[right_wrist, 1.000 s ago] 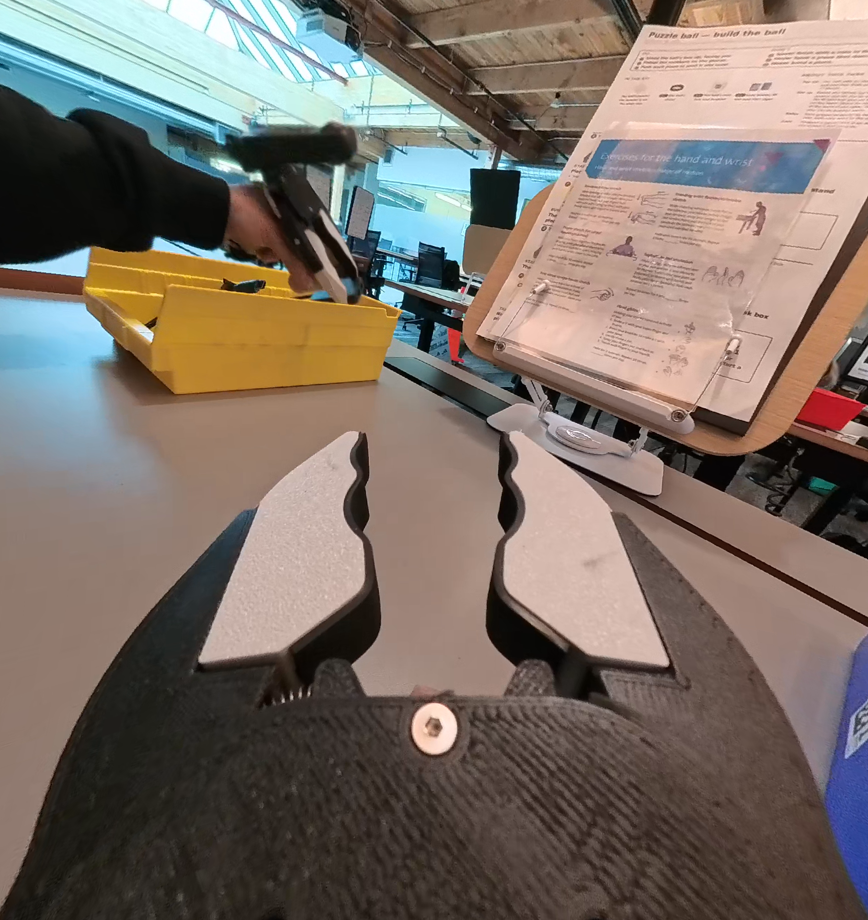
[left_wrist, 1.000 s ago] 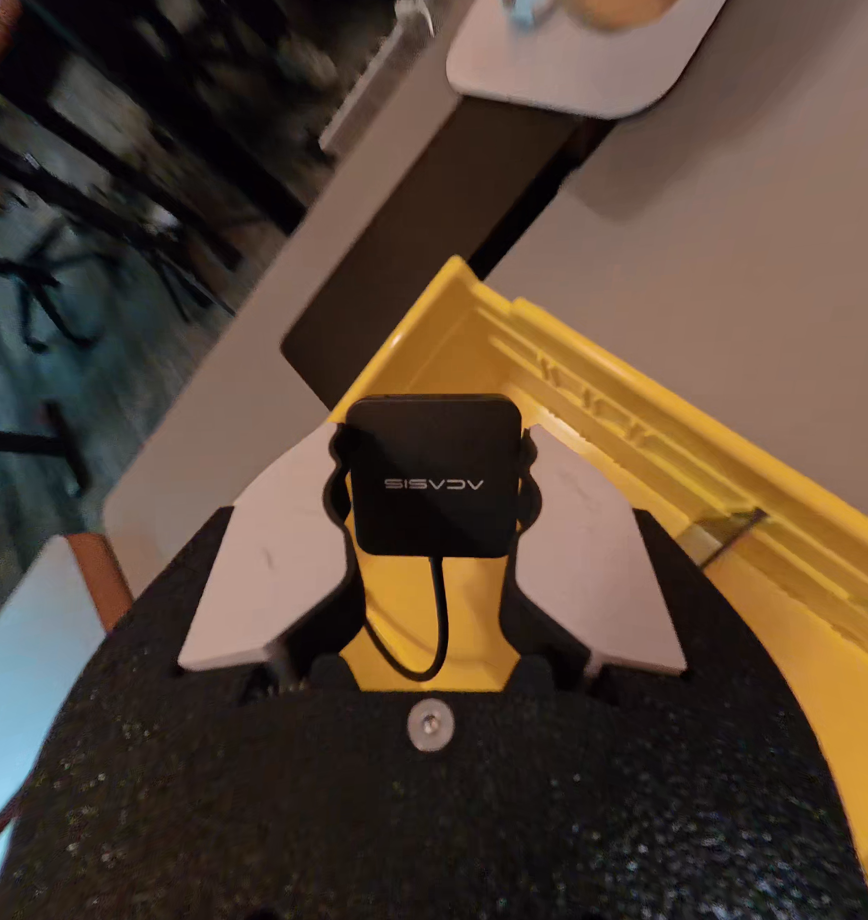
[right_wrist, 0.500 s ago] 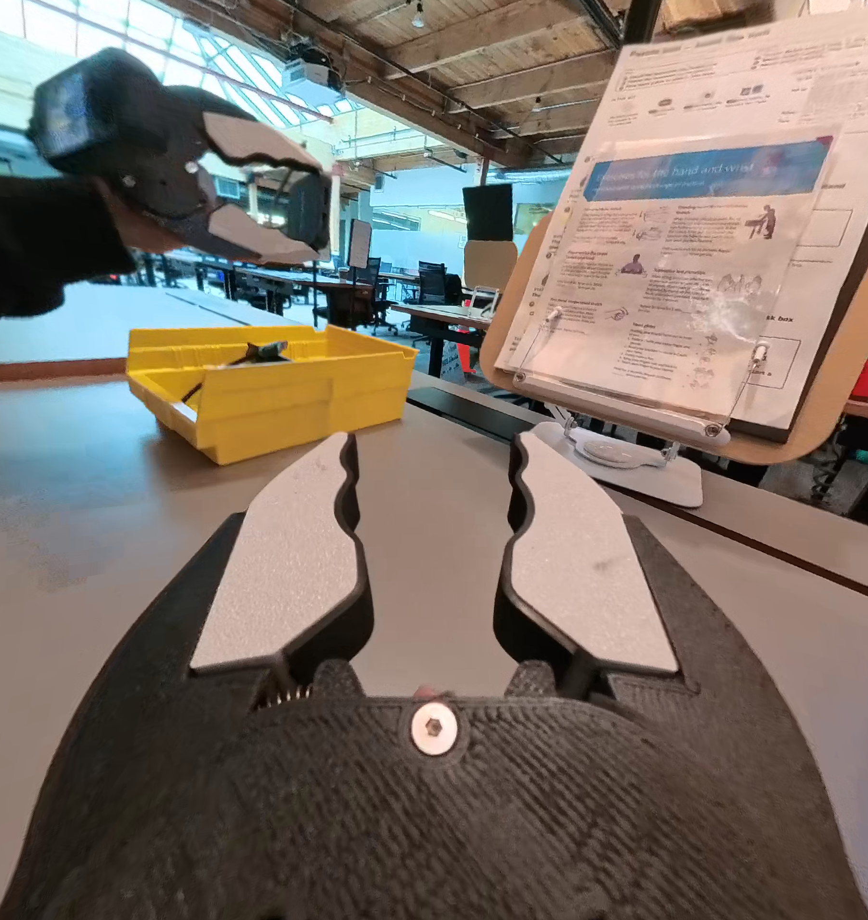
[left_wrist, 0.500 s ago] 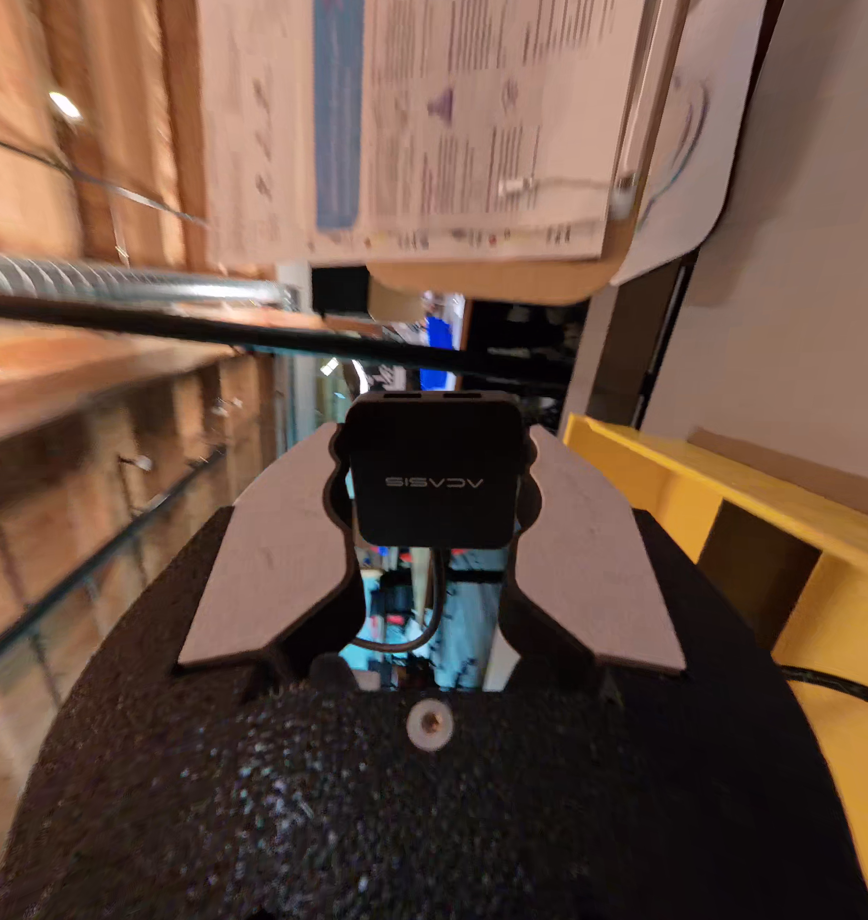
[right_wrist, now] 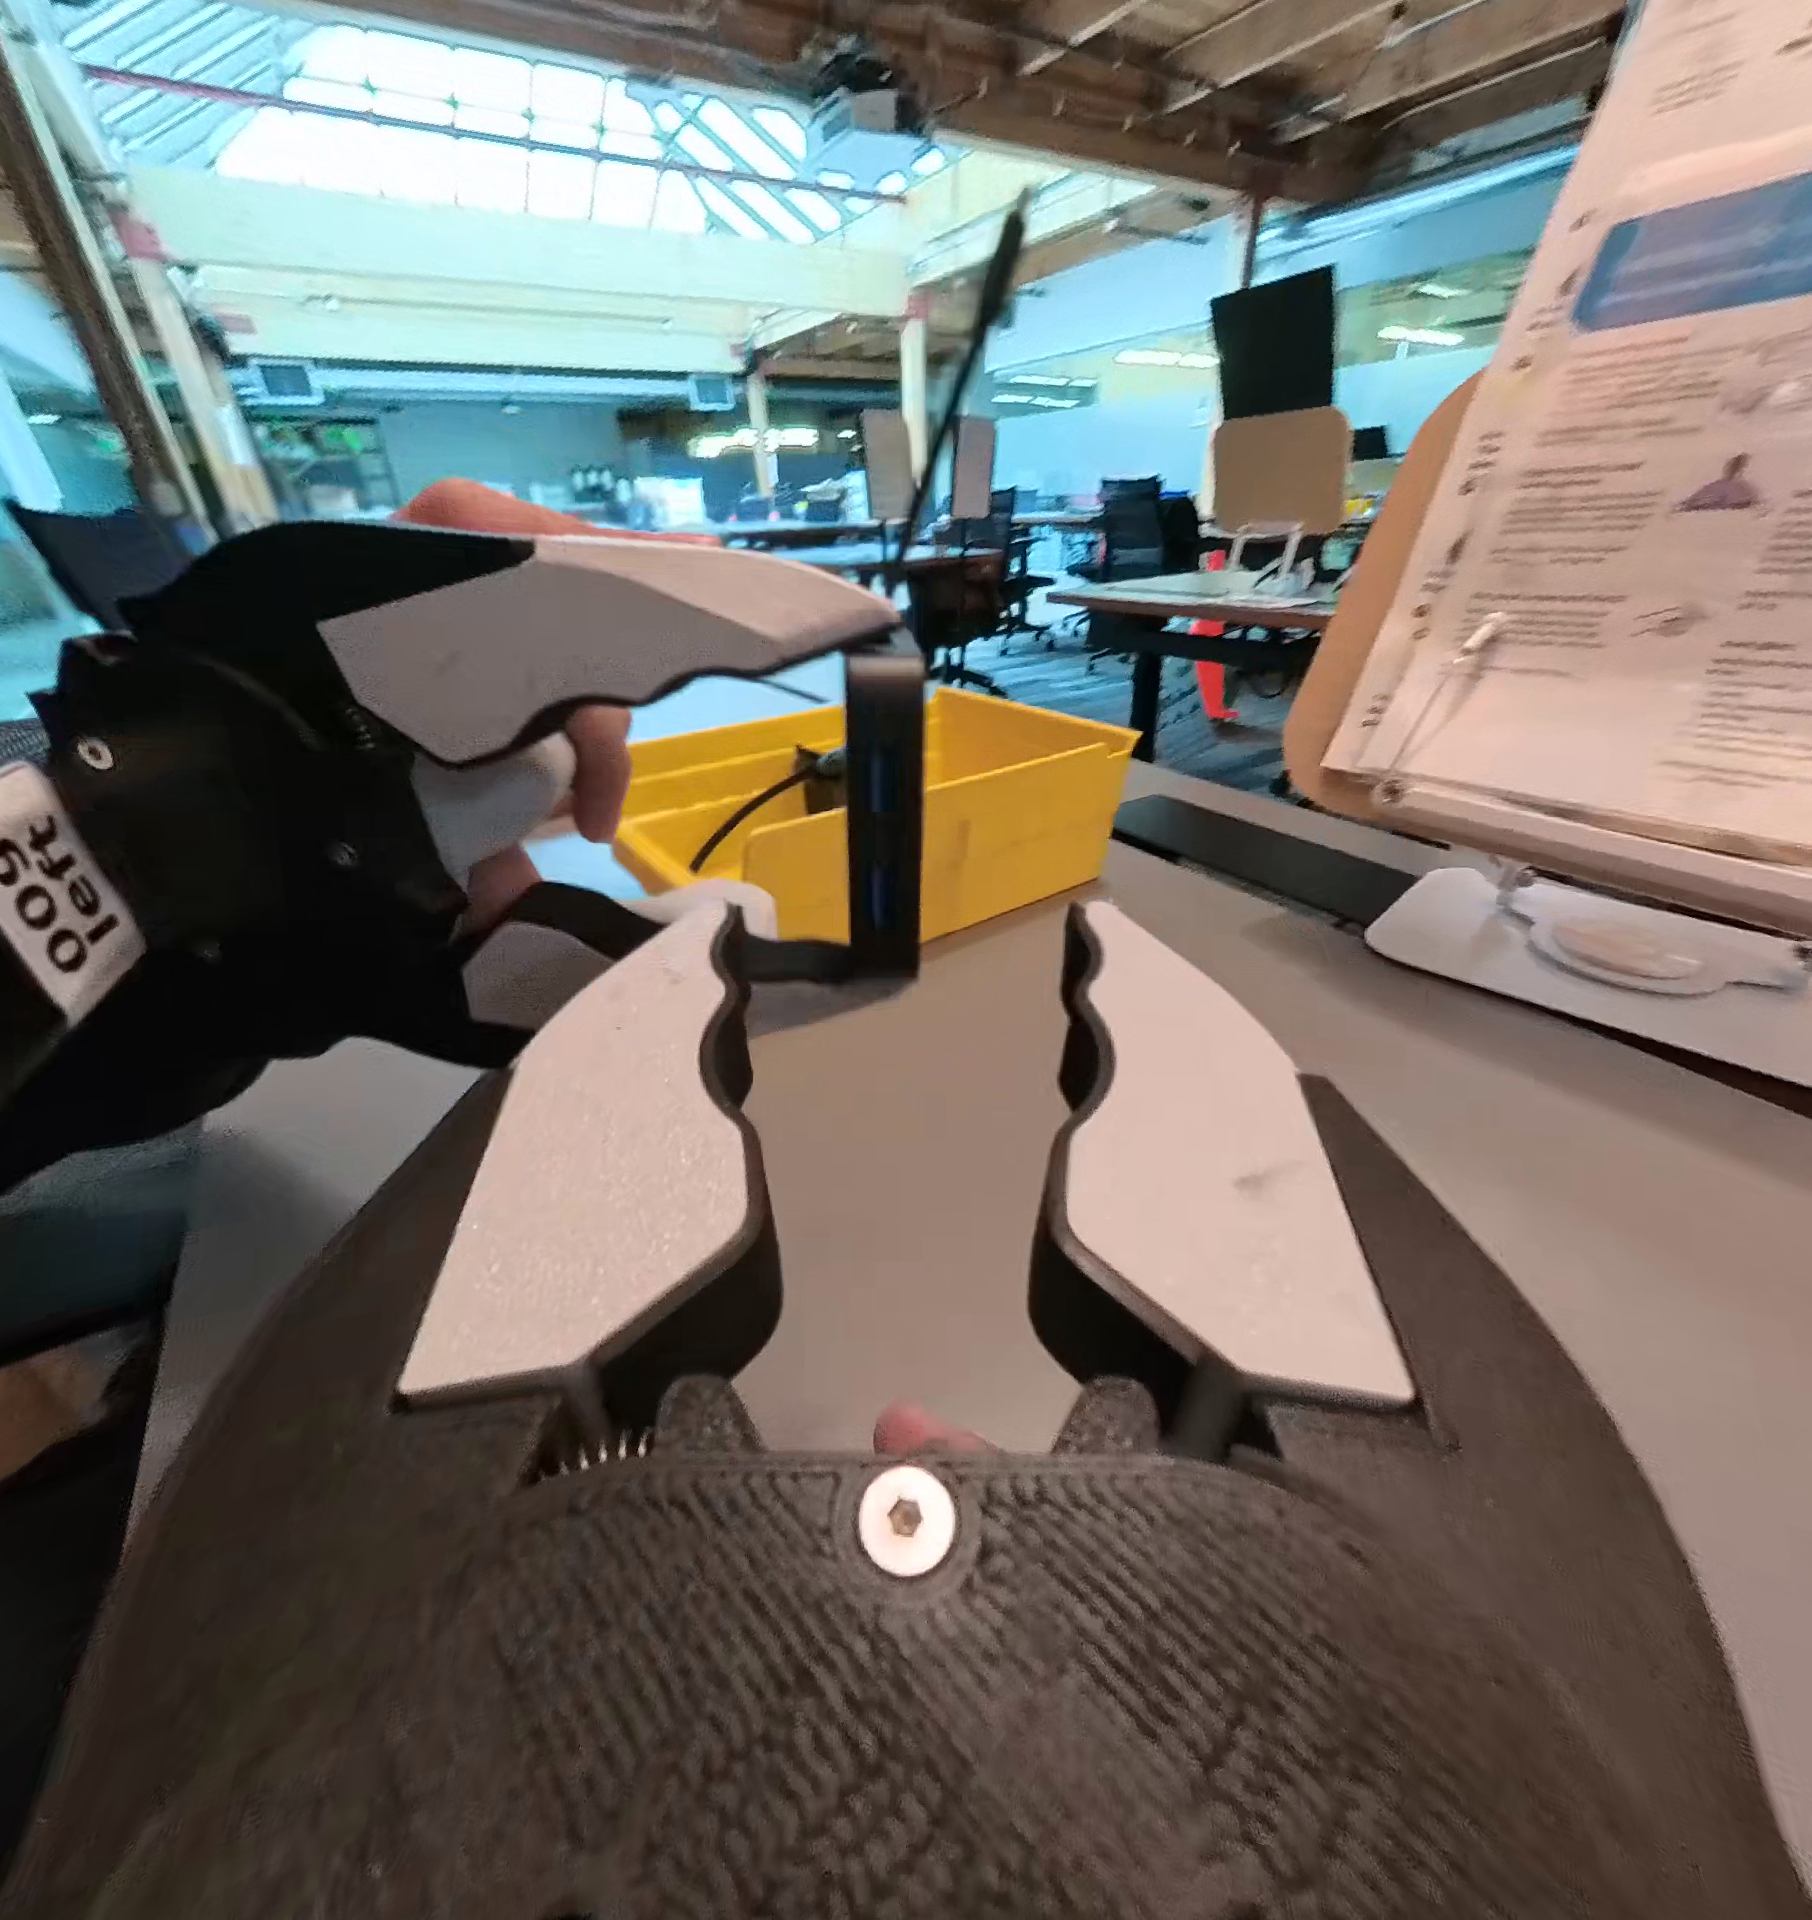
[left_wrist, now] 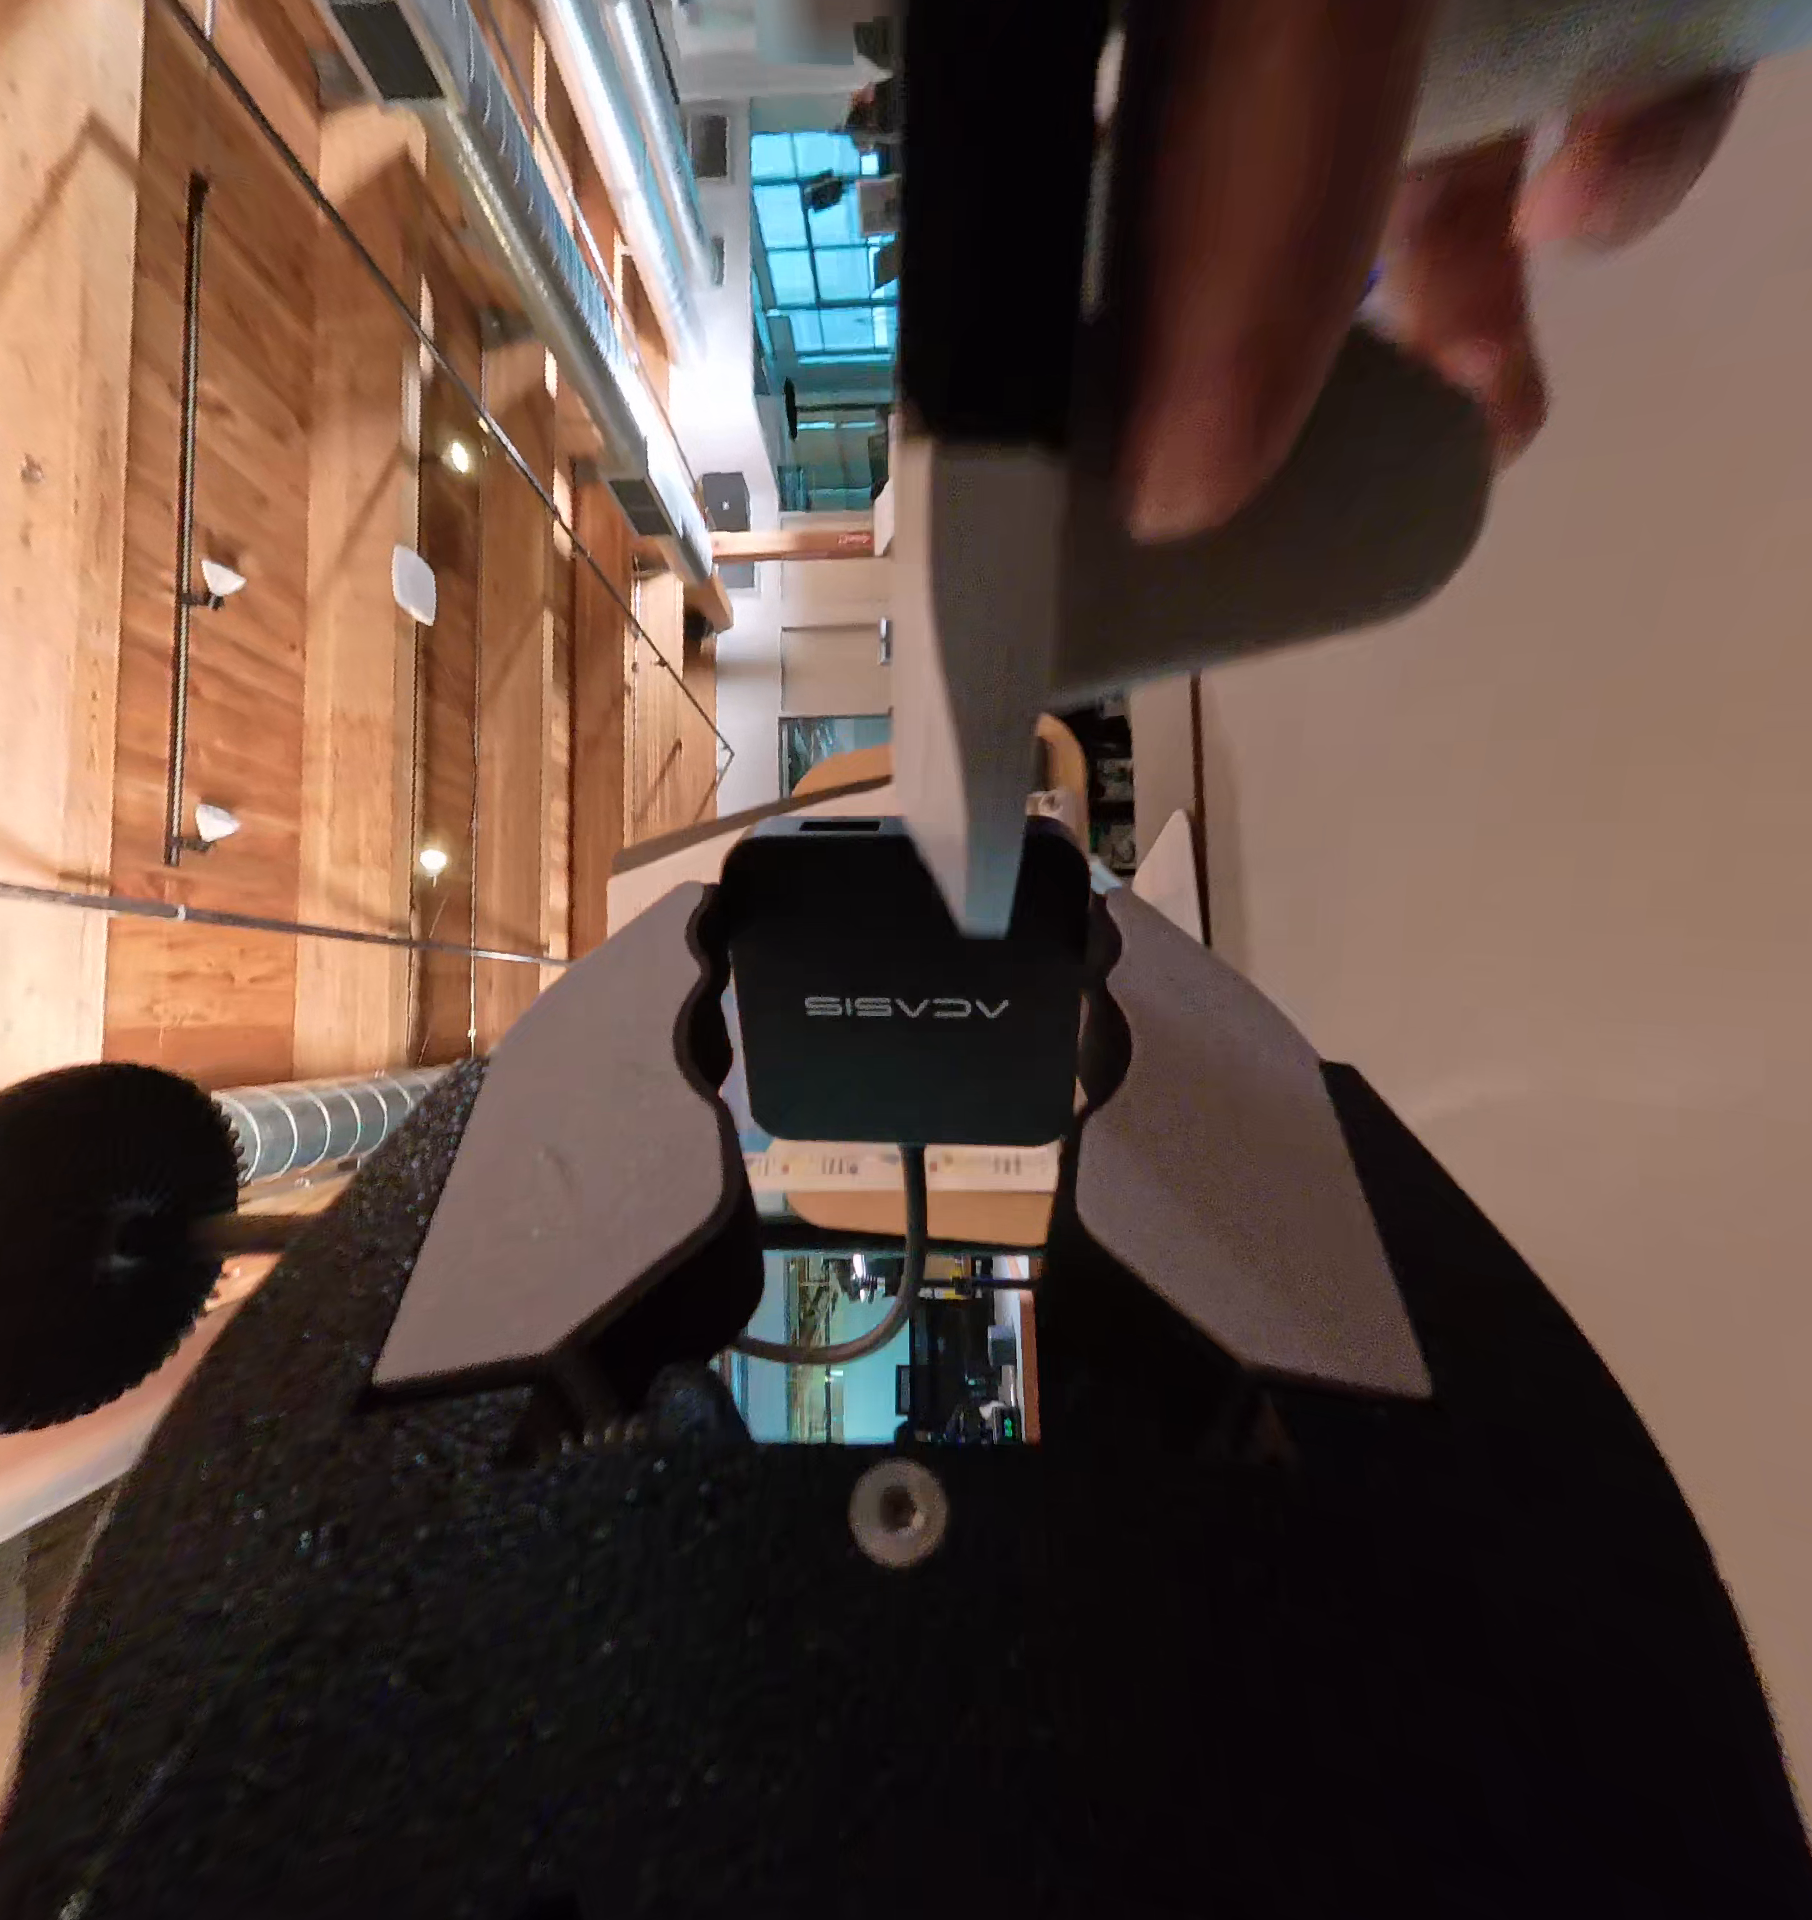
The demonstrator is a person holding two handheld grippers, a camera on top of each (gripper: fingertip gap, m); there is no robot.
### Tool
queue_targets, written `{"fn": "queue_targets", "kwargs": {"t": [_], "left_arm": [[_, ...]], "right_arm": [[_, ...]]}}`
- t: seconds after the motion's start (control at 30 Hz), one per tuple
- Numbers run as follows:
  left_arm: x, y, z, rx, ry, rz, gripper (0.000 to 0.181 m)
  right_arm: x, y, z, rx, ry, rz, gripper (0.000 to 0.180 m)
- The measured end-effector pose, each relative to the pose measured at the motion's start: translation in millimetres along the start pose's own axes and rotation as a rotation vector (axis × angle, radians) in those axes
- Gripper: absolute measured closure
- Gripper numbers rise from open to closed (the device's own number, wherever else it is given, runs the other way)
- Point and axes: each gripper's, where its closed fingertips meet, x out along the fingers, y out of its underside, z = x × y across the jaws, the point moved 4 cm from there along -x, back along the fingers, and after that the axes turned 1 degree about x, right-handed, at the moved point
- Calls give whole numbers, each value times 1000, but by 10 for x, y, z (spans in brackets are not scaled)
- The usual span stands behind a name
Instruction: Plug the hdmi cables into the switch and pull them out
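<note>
Over a grey table (right_wrist: 1504, 1195) in an open timber-ceilinged workspace, left gripper (right_wrist: 871, 800) clamps the black HDMI switch (left_wrist: 902, 1013) upright; right gripper (right_wrist: 907, 951) gapes empty, yellow bin (right_wrist: 1016, 821) behind.

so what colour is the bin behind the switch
Yellow; the bin shows best in the right wrist view, behind the black switch.

The left gripper (right_wrist: 860, 810) has swung the black switch (left_wrist: 902, 997) up out of the yellow bin (right_wrist: 995, 810) and across, close in front of the right gripper (right_wrist: 907, 997). The switch now stands on edge, and one right finger (left_wrist: 975, 727) now crosses its face.
</note>
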Motion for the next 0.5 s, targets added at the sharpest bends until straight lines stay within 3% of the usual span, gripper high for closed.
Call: {"fn": "queue_targets", "kwargs": {"t": [0.07,0.1,0.13,0.3,0.43,0.5], "left_arm": [[23,-128,-108,14,22,-24,115],[32,-167,-142,7,22,-27,115],[40,-181,-166,0,20,-24,116],[5,-214,-177,-84,35,-43,115],[-136,-157,63,-376,55,-92,115],[-190,-109,103,-572,179,-117,115]], "right_arm": [[12,57,37,-30,-38,18,137],[4,69,32,-58,-34,11,161],[-9,83,5,-86,-23,4,165],[-60,126,-37,-106,-66,-26,165],[-126,61,-93,-181,-10,-3,165],[-147,82,-63,-161,-83,55,165]]}}
